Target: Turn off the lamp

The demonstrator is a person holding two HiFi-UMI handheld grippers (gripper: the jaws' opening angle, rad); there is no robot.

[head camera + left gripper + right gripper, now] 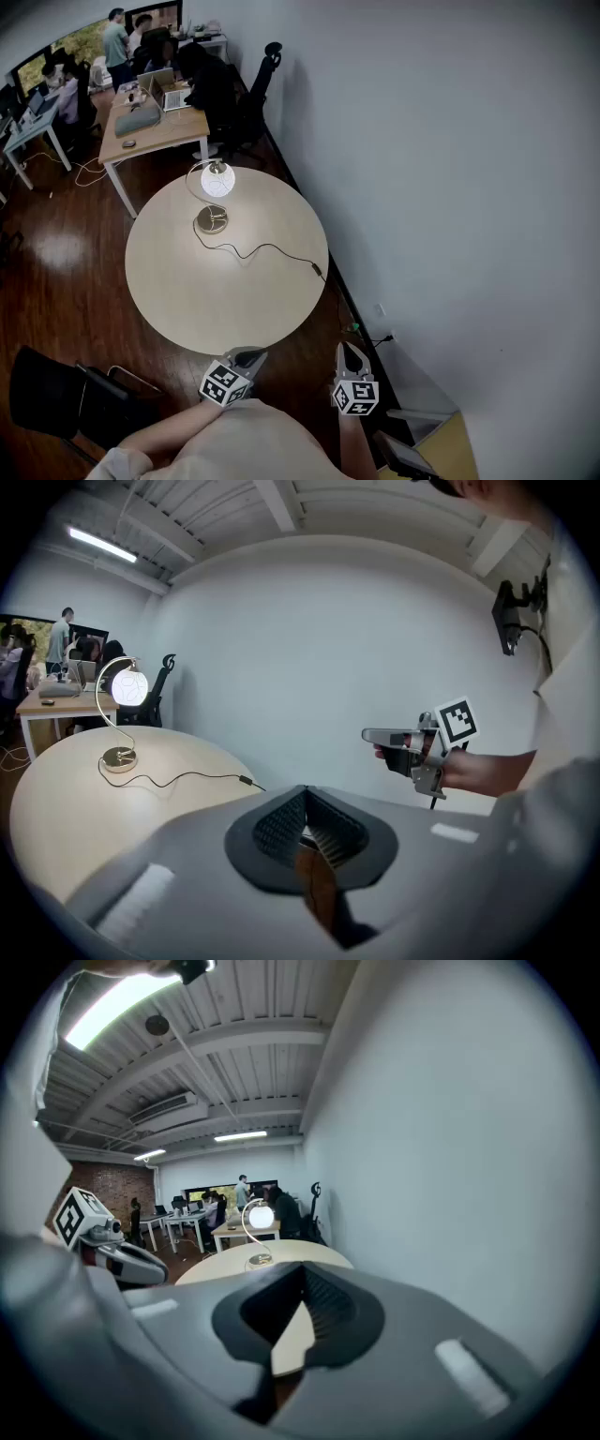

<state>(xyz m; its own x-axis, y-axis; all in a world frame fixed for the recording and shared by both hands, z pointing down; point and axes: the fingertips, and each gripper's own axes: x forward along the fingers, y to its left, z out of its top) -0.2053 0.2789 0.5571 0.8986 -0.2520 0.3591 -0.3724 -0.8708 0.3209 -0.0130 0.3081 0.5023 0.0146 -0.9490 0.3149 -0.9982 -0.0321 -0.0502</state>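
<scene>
Round beige table (178,291) is standing on dark wood floor (56,281). It is carrying a lit globe lamp (217,181) near its far edge, with a black cord (258,249) trailing to the right rim.

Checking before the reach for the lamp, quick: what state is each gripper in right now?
Left gripper: closed, holding nothing.
Right gripper: closed, holding nothing.

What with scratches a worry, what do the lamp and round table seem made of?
The lit white globe lamp: shade looks like frosted glass or plastic, glowing evenly; its round base seems brass-toned metal, shiny. The round beige table: probably matte laminate or wood, evenly pale.
</scene>
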